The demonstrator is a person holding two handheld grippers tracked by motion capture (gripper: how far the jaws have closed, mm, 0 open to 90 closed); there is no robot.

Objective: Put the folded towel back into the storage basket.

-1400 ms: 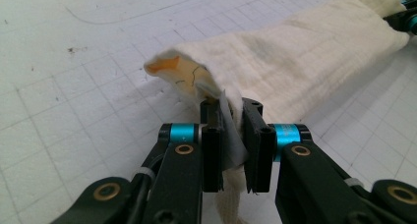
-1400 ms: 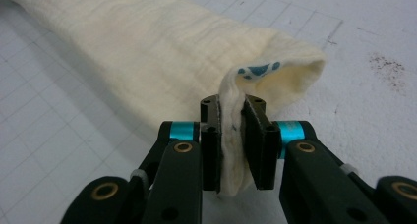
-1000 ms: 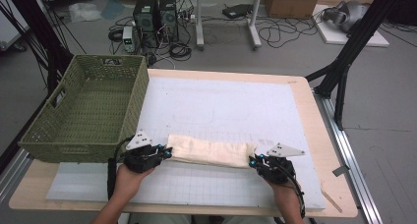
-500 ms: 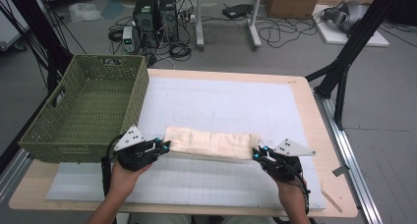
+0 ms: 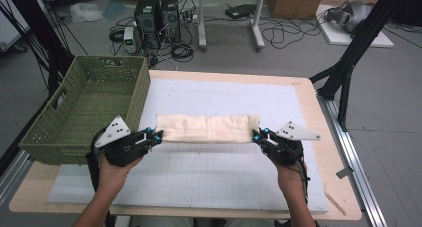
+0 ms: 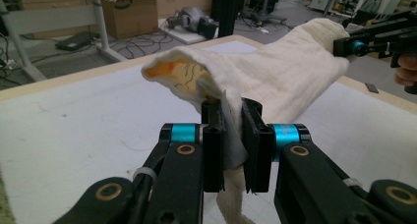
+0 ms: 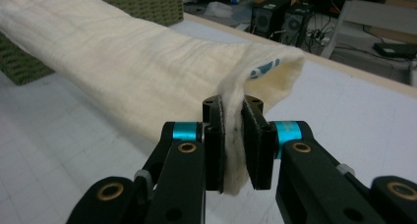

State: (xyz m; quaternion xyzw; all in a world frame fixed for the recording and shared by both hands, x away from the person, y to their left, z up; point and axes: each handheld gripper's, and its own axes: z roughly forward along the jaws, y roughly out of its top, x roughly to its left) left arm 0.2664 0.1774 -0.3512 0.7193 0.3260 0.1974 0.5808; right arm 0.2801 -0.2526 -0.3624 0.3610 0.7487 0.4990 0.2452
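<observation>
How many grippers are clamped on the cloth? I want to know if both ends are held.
2. The left gripper pinches the cream cloth at its end near the green basket; the right gripper pinches the opposite end.

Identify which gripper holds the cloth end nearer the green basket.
The left gripper, clamping the cream cloth beside the green basket; the right gripper holds the far end.
</observation>
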